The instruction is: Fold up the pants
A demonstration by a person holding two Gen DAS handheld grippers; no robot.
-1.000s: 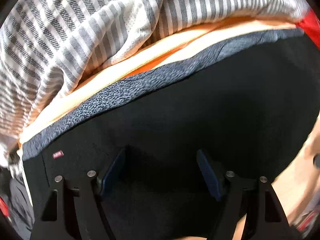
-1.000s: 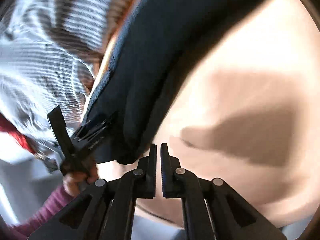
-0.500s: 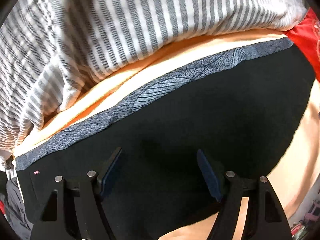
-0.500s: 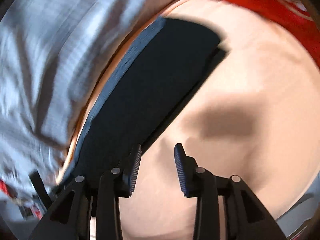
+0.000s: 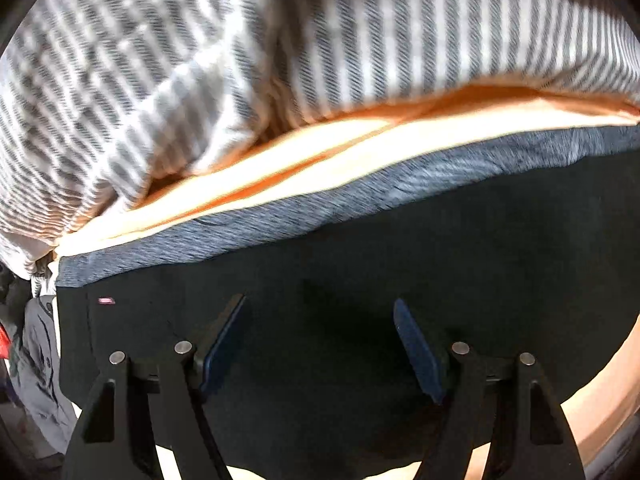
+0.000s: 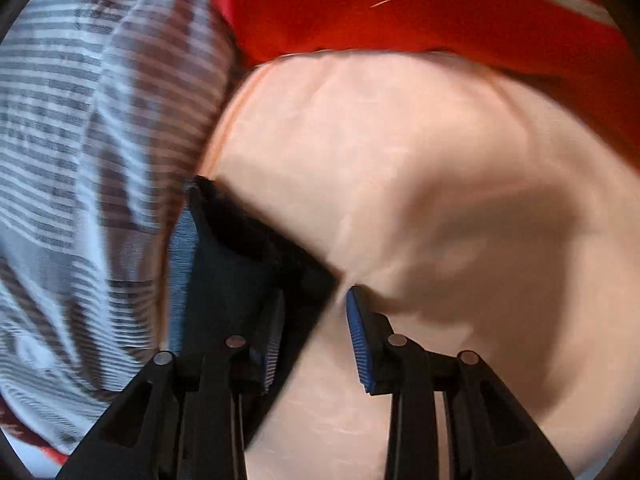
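Black pants lie flat on the peach surface, grey waistband along their far edge.

Soft matte knit, likely already folded into a neat slab; the left gripper hovers spread over its middle, nothing between the jaws. The right gripper, also spread, straddles the pants' corner, probably to pinch it. Striped cloth and red fabric crowd the surface's far edge.

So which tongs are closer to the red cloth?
Right. The right tongs sit open at the pants corner, red cloth just ahead; the left tongs hover open over the pants' middle.
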